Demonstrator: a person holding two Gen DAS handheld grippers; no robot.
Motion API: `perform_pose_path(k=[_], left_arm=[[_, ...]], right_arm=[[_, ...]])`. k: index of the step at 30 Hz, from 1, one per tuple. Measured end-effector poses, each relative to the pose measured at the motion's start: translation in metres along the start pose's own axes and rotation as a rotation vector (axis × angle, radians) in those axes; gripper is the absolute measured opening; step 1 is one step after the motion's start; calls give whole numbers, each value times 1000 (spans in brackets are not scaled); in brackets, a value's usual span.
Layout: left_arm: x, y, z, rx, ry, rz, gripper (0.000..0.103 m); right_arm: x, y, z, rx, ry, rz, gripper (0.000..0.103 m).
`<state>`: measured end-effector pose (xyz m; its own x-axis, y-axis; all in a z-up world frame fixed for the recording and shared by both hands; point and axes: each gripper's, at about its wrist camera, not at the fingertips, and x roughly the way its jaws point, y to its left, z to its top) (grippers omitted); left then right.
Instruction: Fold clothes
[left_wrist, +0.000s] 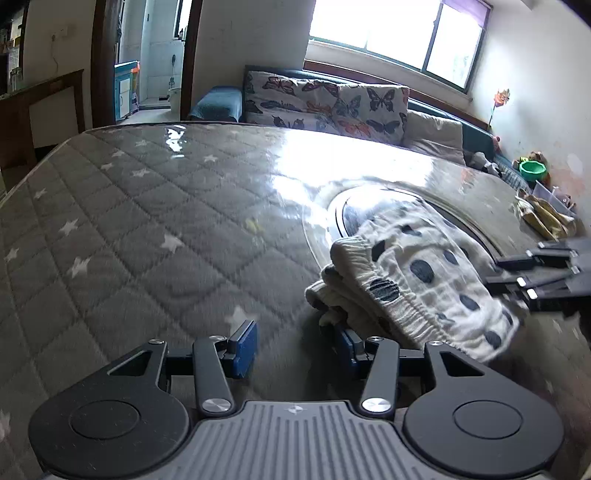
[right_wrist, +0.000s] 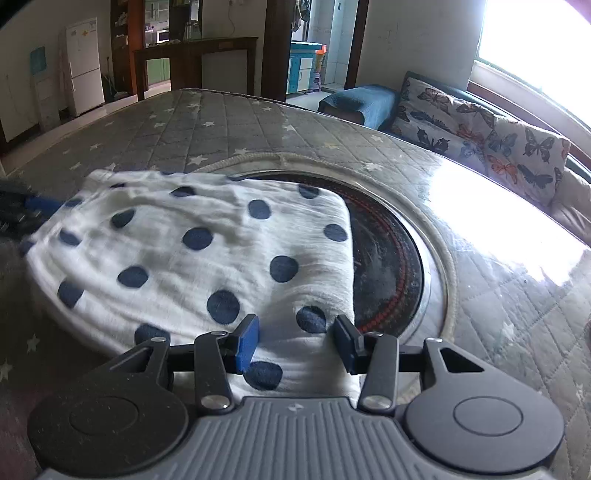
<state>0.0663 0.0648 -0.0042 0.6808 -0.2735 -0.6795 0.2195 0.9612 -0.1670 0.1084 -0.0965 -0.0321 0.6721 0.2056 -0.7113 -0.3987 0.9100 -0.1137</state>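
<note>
Room: a living space with a bright window, a butterfly-print cushion (left_wrist: 328, 103) on a sofa, and a white fridge (right_wrist: 84, 61) far ahead of my right gripper. Work surface: a table under a grey quilted star-print cover (left_wrist: 122, 221) sealed in clear plastic, with a round inset hotplate (right_wrist: 388, 258) just ahead and to the right of my right gripper.

Item: one white polka-dot garment (right_wrist: 192, 251), elastic waistband (left_wrist: 391, 291) visible, lying partly over the hotplate, directly ahead of my right gripper and ahead-right of my left.

Left gripper (left_wrist: 299, 345): jaws stood wide apart, holding nothing; its right pad sat at the garment's bunched near edge, though I could not tell whether it touched.

Right gripper (right_wrist: 295, 345): jaws wide apart, poised over the garment's near edge, nothing pinched.

Progress: I judged the garment already doubled over at least once, several layers showing stacked at the waistband end. Remaining, as I read it: perhaps one more fold or a tidying of that end. A yellow item (left_wrist: 546, 218) lay far off to my left gripper's right.
</note>
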Motion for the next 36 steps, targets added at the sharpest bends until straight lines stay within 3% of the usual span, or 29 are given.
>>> perform_pose_path(k=[8, 16, 23, 26, 36], left_arm=[[12, 2, 11, -21, -6, 1, 50], [0, -2, -2, -32, -31, 50, 55], [-6, 3, -11, -46, -62, 127, 68], [-9, 6, -16, -55, -75, 160, 73], [-9, 12, -24, -65, -114, 239, 88]], right_arm=[[-13, -3, -6, 31, -39, -22, 49], [-21, -12, -20, 108, -100, -37, 63], [-29, -38, -38, 216, -149, -102, 74], [-34, -48, -49, 246, -163, -136, 83], [-44, -77, -74, 360, -217, -207, 89]])
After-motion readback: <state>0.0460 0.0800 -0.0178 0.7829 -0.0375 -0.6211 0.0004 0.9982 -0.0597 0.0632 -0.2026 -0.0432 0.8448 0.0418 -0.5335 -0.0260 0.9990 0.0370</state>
